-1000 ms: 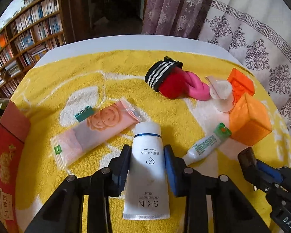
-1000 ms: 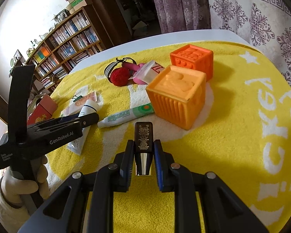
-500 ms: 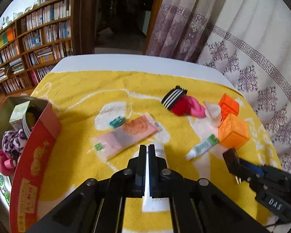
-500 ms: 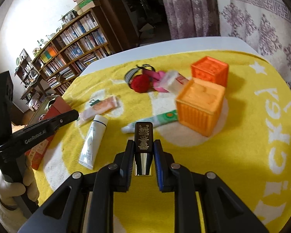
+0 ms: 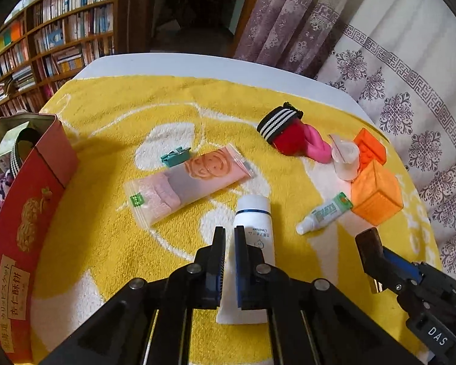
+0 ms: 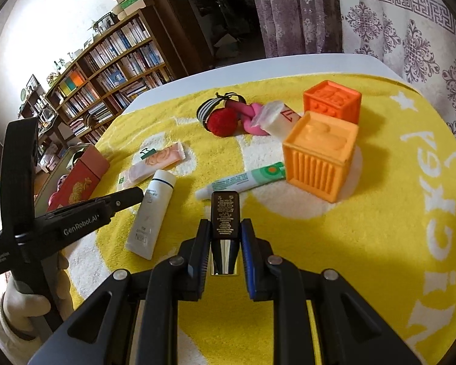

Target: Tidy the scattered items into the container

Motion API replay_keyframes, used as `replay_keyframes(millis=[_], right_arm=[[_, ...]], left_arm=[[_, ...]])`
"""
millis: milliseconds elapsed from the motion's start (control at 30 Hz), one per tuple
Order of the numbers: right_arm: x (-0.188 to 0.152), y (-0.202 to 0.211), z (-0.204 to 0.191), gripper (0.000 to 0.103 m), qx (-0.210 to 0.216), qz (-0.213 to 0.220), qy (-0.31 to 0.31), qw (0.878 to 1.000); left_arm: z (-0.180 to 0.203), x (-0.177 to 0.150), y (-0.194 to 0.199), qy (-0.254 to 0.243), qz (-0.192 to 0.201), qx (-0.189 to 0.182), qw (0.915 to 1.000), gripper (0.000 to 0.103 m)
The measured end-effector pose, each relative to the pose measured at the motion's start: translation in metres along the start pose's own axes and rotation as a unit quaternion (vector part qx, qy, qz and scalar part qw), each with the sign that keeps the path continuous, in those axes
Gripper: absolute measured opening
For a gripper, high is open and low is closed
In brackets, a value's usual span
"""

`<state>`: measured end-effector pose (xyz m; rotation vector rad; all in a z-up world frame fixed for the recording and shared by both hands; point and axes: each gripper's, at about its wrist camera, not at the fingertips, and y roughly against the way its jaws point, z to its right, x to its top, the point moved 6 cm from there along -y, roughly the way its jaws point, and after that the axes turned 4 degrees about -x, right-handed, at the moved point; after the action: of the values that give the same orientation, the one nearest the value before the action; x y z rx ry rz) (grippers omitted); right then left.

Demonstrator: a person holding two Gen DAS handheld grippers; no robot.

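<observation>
A second ago the left gripper (image 5: 228, 245) straddled the white tube (image 5: 252, 243) with jaws wide; now its jaws have closed empty, almost touching, and it hangs above the tube's lower half, while the red box (image 5: 30, 213) has come into view at left. The tube lies flat on the yellow towel (image 5: 112, 243) under the fingertips, not pinched. The right gripper (image 6: 225, 237) clamps a small dark bottle (image 6: 225, 213), raised over the towel. Both grippers tilt steeply down; a gloved hand (image 6: 18, 307) holds the left one's handle.
</observation>
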<state>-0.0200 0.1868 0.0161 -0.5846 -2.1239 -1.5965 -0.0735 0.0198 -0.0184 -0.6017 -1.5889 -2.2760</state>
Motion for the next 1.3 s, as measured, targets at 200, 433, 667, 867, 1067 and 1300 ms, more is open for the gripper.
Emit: replay_keyframes(millis=[200,433,667,867,1067,1300], right_arm=[[-0.003,-0.007,0.009,0.022,0.010,-0.007,-0.008,1.000],[-0.005,-0.010,0.015,0.022,0.019,-0.011,-0.017,1.000],[-0.006,-0.010,0.013,0.022,0.018,-0.008,-0.010,1.000],[-0.003,-0.004,0.009,0.022,0.012,0.000,-0.005,1.000],[0.006,0.003,-0.013,0.022,0.021,0.002,0.009,1.000],[0.015,0.006,-0.057,0.022,0.034,0.013,0.039,0.999]], left_arm=[[-0.004,0.003,0.005,0.021,0.026,0.010,0.9994,0.103],[0.011,0.004,-0.003,-0.038,0.045,0.054,0.9968,0.101],[0.027,-0.003,-0.032,-0.095,0.006,0.061,0.9936,0.036],[0.020,-0.002,-0.010,-0.072,0.023,0.030,0.9967,0.036],[0.000,0.004,0.030,-0.050,0.058,0.019,0.9969,0.002],[-0.041,0.001,0.072,-0.026,0.081,0.012,0.9963,0.002]])
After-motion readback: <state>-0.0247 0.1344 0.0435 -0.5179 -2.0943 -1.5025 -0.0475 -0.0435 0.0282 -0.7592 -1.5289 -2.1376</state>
